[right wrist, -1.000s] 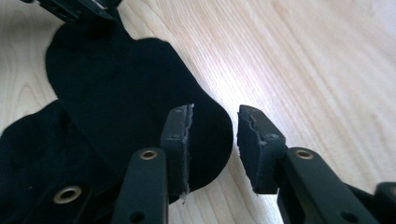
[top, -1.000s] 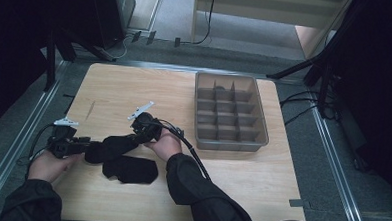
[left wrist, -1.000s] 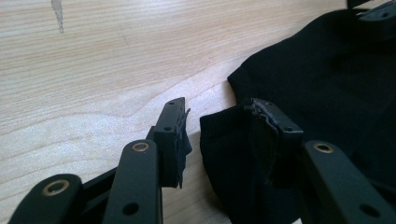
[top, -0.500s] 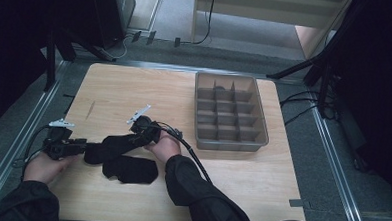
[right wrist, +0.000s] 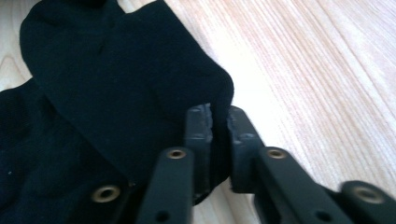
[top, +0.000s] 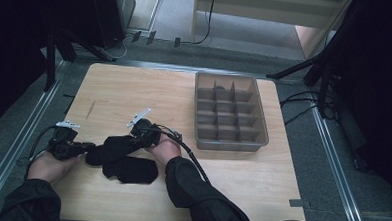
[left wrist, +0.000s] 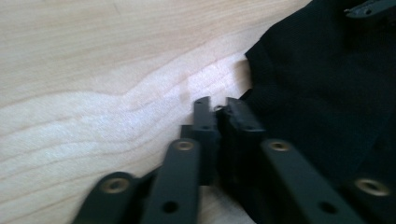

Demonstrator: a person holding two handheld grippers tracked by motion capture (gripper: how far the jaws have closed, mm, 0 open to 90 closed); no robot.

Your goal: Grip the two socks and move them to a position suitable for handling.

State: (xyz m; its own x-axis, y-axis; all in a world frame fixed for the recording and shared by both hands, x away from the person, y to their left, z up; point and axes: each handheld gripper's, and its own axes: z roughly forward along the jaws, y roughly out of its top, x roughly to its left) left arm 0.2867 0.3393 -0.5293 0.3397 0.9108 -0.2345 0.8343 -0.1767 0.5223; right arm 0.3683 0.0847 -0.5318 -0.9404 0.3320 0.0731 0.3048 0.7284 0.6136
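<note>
High view: two black socks were seen on the table, one lying flat nearest the person, the other stretched between the two grippers just beyond it. The left gripper was at that sock's left end and the right gripper at its right end. In the left gripper view the jaws had just been closing and stood nearly together on the edge of the sock, which spread away ahead and to the right of them. In the right gripper view the jaws had likewise just been closing and were clamped on a fold of the sock, the cloth spreading ahead and to their left. Both grips were judged made. The handling of the pair and any move to the tray, well apart beyond the right gripper, were judged left to do.
</note>
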